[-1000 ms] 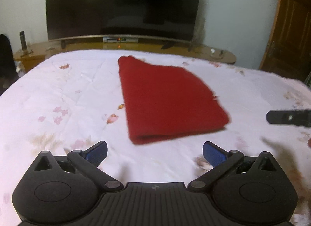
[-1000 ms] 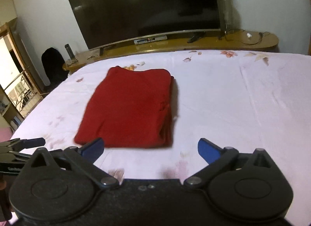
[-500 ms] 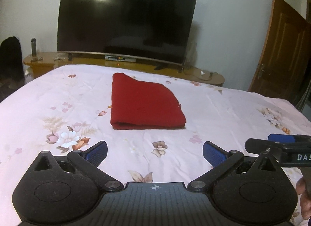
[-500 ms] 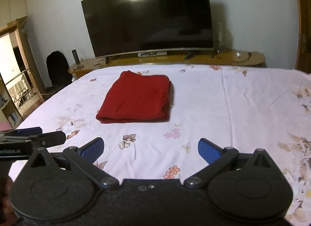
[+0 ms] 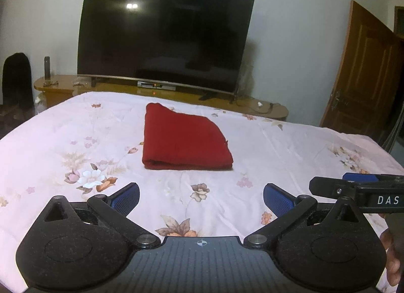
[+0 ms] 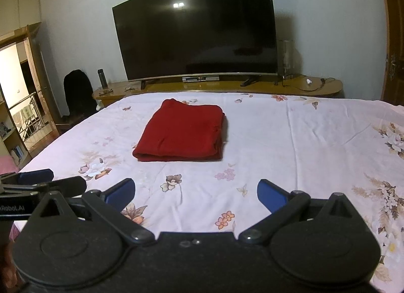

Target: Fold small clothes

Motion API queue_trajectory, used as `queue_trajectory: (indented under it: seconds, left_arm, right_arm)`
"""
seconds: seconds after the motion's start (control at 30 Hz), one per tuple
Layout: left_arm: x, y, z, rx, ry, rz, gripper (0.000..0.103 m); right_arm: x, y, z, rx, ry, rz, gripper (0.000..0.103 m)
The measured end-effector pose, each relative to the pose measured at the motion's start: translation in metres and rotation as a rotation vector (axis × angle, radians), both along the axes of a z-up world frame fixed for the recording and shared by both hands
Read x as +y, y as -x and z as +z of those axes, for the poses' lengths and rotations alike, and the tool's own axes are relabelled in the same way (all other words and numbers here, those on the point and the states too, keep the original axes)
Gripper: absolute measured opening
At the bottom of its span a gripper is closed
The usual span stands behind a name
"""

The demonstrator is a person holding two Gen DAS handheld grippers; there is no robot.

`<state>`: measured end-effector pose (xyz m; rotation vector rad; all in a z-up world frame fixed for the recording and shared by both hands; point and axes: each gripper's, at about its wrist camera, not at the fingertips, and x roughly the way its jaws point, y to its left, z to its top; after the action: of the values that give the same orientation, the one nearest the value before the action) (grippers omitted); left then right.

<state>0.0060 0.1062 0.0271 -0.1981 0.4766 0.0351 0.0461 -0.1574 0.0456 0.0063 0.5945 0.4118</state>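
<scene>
Both claws are now sitting farther back from the red cloth (image 5: 185, 140) than half a second ago, so it is looking smaller in each view and more of the flowered bedsheet (image 5: 63, 126) is showing in front of it. Going left to right with the cloth as the landmark: the left claw (image 5: 201, 198) is hovering on the near side of it, its blue pads spread wide and pinching nothing, with the cloth lying straight ahead and slightly to the left of its centre line. The right claw (image 6: 196, 193) is hanging beside the left one, also on the near side of the cloth, also spread wide and empty, and for it the cloth is lying ahead and a little to the left. Neither claw is touching the cloth; both are well apart from it and about equally far, the left perhaps lined up a shade better. The cloth is resting flat on the sheet, short of the television (image 5: 164, 38), as a neat stacked rectangle whose long axis is running away from the claws toward the screen. Its rounded folded edge is facing the claws, layered edges are showing along its right side, and it is looking thick and soft, probably already fully folded.
</scene>
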Motion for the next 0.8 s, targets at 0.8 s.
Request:
queue_trajectory:
  seconds: [0.8]
  left_arm:
    - [-0.0006, -0.0010, 0.0042, -0.016, -0.005, -0.011, 0.103]
  right_arm:
    - [0.0031, 0.0005, 0.0065, -0.020, 0.007, -0.013, 0.102]
